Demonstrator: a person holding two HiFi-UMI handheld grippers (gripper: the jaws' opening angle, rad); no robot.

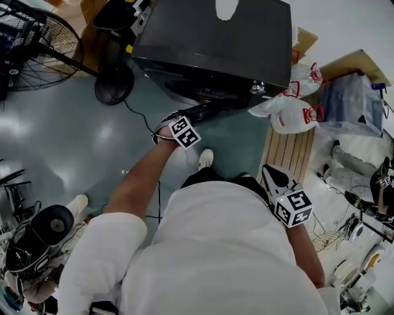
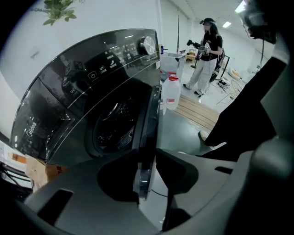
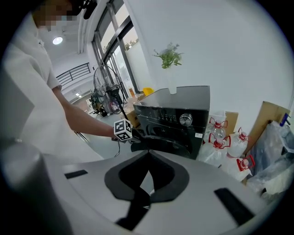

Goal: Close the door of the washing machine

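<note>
Looking down from the head view, the dark washing machine (image 1: pixel 209 43) stands against the wall with its door (image 1: pixel 206 111) swung out from the front, not shut. The left gripper (image 1: pixel 167 123) is at the door's free edge, at the end of an outstretched arm. The right gripper (image 1: pixel 269 172) hangs by the wearer's hip, well apart from the machine, its jaws drawn to a single point. A white vase (image 1: pixel 226 7) sits on the machine's top. To the right, plastic water jugs (image 1: pixel 289 111) with red handles huddle at the end of a wooden platform (image 1: pixel 295 154), near a cardboard box (image 1: pixel 354 61). How full they are I cannot tell from up here. A floor fan (image 1: pixel 37 52) stands off to the left.

The left gripper view gives what the head view hides. It shows the door edge-on, its rim standing between that gripper's wide-spread jaws, close against the left-hand one. Behind it the drum (image 2: pixel 112 126) gapes dark, and only its perforated wall can be made out. One jug here shows clear plastic and a red cap. Another person (image 2: pixel 206 55) stands on the platform holding grippers.

The right gripper view alone shows the machine's front square on, with its control knob (image 3: pixel 185 120). Here the vase holds a green sprig (image 3: pixel 169 56), and the jugs look see-through. This gripper's own jaws are pressed together at the tips, with nothing between them.
</note>
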